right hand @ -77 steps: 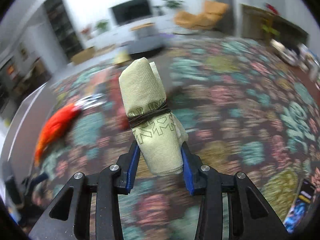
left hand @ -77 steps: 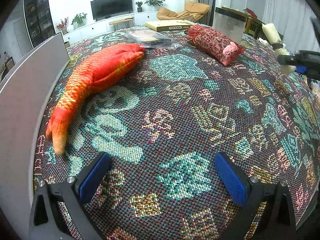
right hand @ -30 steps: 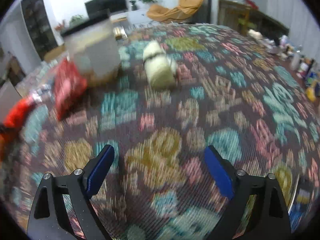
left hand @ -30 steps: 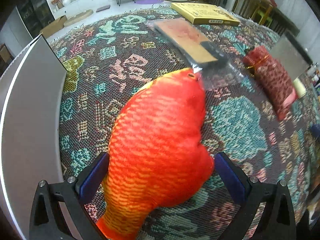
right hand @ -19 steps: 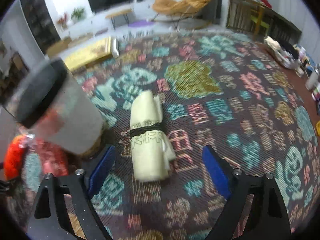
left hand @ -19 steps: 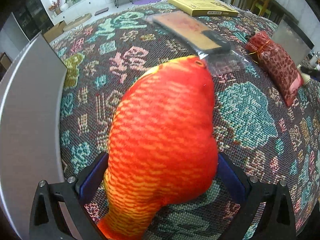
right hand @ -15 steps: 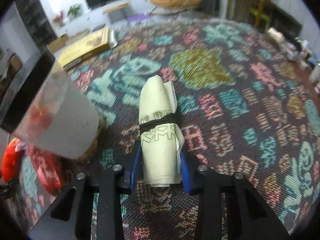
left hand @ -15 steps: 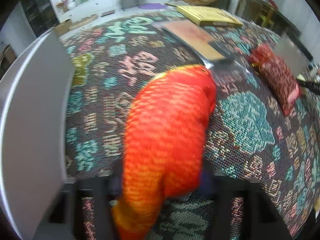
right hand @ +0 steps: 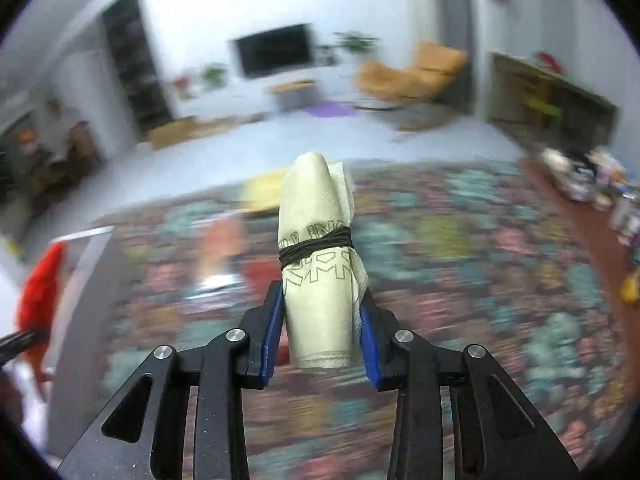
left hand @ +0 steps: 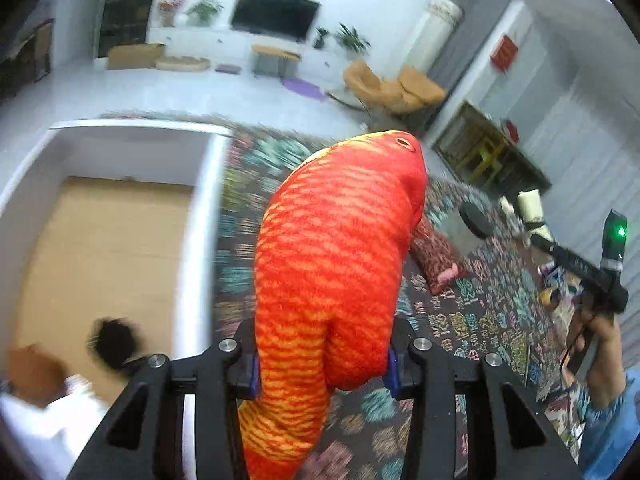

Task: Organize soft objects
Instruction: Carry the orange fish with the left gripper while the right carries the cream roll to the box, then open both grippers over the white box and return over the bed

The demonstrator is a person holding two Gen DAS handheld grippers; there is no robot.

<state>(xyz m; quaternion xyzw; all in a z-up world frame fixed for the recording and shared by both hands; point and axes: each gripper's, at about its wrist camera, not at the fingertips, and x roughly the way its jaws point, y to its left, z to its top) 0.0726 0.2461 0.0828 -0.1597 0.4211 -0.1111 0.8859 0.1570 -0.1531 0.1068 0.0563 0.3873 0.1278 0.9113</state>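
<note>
Left gripper (left hand: 322,364): clamped on orange-red plush fish with yellow scale pattern (left hand: 336,264), blue pads pressed into its lower body from both sides.
Plush fish: lifted clear of the table, head up and tilted right, tail drooping below the fingers; seen at far left edge from right wrist view (right hand: 38,300).
White open-top box with tan cardboard floor (left hand: 200,216): just left of the fish, lower in frame; blurred dark furry item (left hand: 114,342) and white item (left hand: 52,420) at its near end, kind not readable.
Right gripper (right hand: 320,336): closed tight on pale yellow rolled cloth bound with 1 dark band (right hand: 318,264), gripping the lower third.
Rolled cloth: upright, held above the table, printed lettering on either side of the band; also visible far right in left wrist view (left hand: 530,210).
Multicolour patterned woven tablecloth (left hand: 472,320): covers table under both grippers, motion-blurred in right wrist view.
Red patterned fabric pouch (left hand: 434,256): lying on the tablecloth right of the fish.
Clear container with black lid (left hand: 470,222): just beyond the pouch, blurred.
Yellow flat box (right hand: 262,190): far side of table, behind the rolled cloth, blurred.
</note>
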